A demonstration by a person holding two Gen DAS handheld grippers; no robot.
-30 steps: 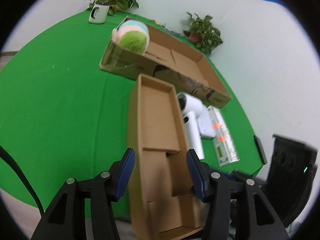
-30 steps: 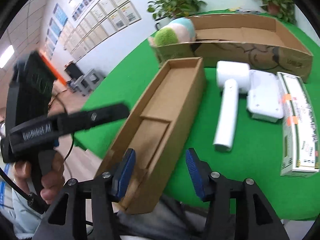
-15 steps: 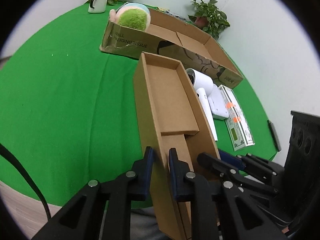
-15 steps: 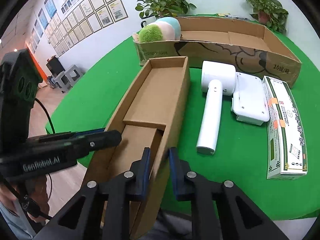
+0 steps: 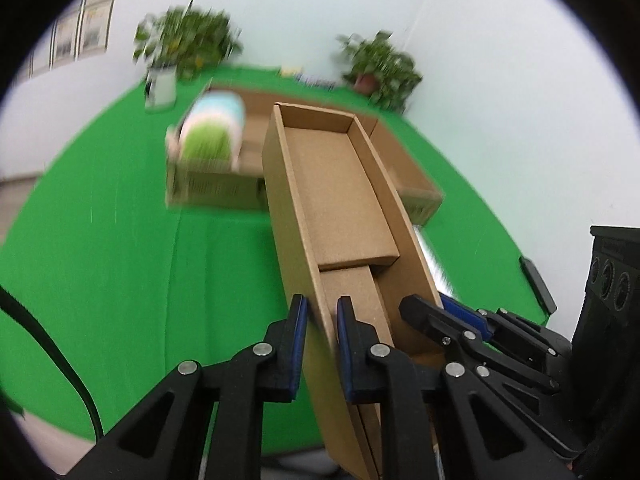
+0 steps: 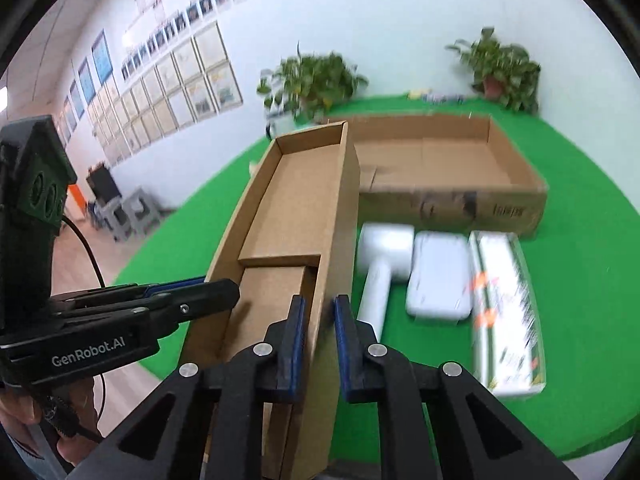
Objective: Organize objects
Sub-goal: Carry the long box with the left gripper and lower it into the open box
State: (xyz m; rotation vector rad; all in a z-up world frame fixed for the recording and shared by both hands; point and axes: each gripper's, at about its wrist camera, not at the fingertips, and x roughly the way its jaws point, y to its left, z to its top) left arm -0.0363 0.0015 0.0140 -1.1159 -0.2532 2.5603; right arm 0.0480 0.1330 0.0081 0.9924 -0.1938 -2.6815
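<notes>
At the near end of the box, left claw: we see our left claw (image 5: pixel 321 334) pinched onto the left long wall of the narrow cardboard box (image 5: pixel 338 196), one blue pad outside the wall and one inside.
Right claw: our right claw (image 6: pixel 319 334) is clamped on the opposite long wall of the same box (image 6: pixel 296 216), again with one pad on each side of the cardboard.
Each claw in the other's view: the right claw (image 5: pixel 448 316) shows at the box's right wall in the left wrist view; the left claw (image 6: pixel 200 292) shows at the box's left wall in the right wrist view.
Narrow box: we hold it by its near end, open side up, its far end tilted up over the green worktop (image 5: pixel 120 248); a stepped cardboard insert (image 6: pixel 280 256) sits inside.
Large carton: a wide, shallow cardboard carton (image 6: pixel 448 168) lies on the worktop beyond the narrow box, its right part bare.
Plush toy: a green, pink and blue plush (image 5: pixel 212 136) rests at the carton's left end.
Beside the box, right: a white handheld device (image 6: pixel 382 260), a white flat case (image 6: pixel 438 276) and a long printed packet (image 6: pixel 506 304) lie side by side on the worktop.
Background: two potted plants (image 6: pixel 312 80) stand at the far edge against the wall.
</notes>
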